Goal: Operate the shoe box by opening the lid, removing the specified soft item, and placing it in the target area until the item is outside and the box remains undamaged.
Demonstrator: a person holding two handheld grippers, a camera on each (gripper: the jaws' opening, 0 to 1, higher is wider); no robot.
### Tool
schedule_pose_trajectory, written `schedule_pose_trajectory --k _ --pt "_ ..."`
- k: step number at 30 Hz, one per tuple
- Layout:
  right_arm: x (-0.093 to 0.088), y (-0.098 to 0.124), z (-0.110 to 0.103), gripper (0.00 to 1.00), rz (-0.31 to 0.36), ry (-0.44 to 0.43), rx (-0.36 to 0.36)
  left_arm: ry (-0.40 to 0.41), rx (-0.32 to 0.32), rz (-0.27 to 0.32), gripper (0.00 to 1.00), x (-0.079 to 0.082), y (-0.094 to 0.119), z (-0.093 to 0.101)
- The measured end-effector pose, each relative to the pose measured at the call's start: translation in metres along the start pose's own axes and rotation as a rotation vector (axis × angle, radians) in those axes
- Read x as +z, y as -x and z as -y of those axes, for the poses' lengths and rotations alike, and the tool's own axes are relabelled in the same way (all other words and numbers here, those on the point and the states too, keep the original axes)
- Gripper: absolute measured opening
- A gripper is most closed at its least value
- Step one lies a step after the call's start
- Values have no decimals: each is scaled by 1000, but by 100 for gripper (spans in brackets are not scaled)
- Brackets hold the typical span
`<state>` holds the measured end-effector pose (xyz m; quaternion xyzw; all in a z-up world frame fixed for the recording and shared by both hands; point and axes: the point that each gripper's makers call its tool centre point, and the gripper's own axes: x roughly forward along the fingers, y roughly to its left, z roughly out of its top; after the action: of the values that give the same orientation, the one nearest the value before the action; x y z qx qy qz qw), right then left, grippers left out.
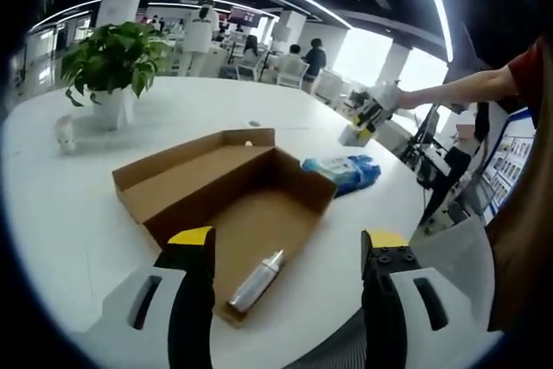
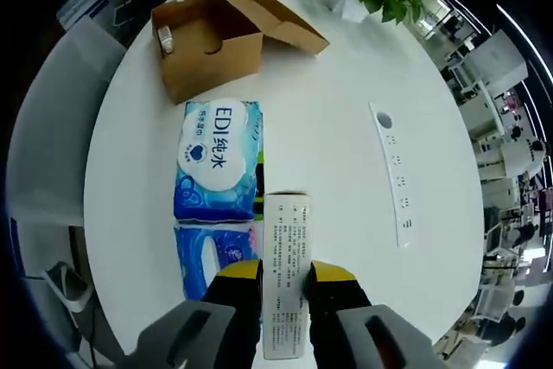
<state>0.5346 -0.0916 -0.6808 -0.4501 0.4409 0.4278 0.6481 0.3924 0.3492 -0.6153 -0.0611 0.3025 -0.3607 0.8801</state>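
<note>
The brown cardboard shoe box (image 1: 225,192) lies open on the white table (image 1: 78,213), its lid folded back. A silver bottle (image 1: 257,281) rests inside it near the front wall. My left gripper (image 1: 289,244) is open just in front of the box, holding nothing. A blue soft pack of tissues (image 1: 341,170) lies on the table right of the box. My right gripper (image 2: 285,270) is shut on a small white printed carton (image 2: 285,239), held above the tissue pack (image 2: 216,162). The shoe box (image 2: 207,49) stands beyond the pack, with the bottle (image 2: 164,38) inside.
A potted plant (image 1: 112,62) and a small glass (image 1: 64,132) stand at the table's far left. A socket panel (image 2: 393,174) is set into the tabletop. A grey chair (image 2: 52,136) sits at the table's edge. People stand in the background.
</note>
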Motion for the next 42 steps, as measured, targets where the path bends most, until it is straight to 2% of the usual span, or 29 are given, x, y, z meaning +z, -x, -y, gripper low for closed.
schedule_pose_trajectory --k 9,26,34,42 --pt "-8 -18 7 16 -4 4 6 -2 9 -13 68 -1 -2 -1" --pt "-20 -40 5 16 -27 6 38 3 31 -28 68 0 0 -4" --pt "-21 -52 -3 16 -38 26 64 2 36 -45 68 -4 -1 -5" --pt "-30 -61 -9 16 -61 42 77 2 36 -53 68 -5 -2 -4"
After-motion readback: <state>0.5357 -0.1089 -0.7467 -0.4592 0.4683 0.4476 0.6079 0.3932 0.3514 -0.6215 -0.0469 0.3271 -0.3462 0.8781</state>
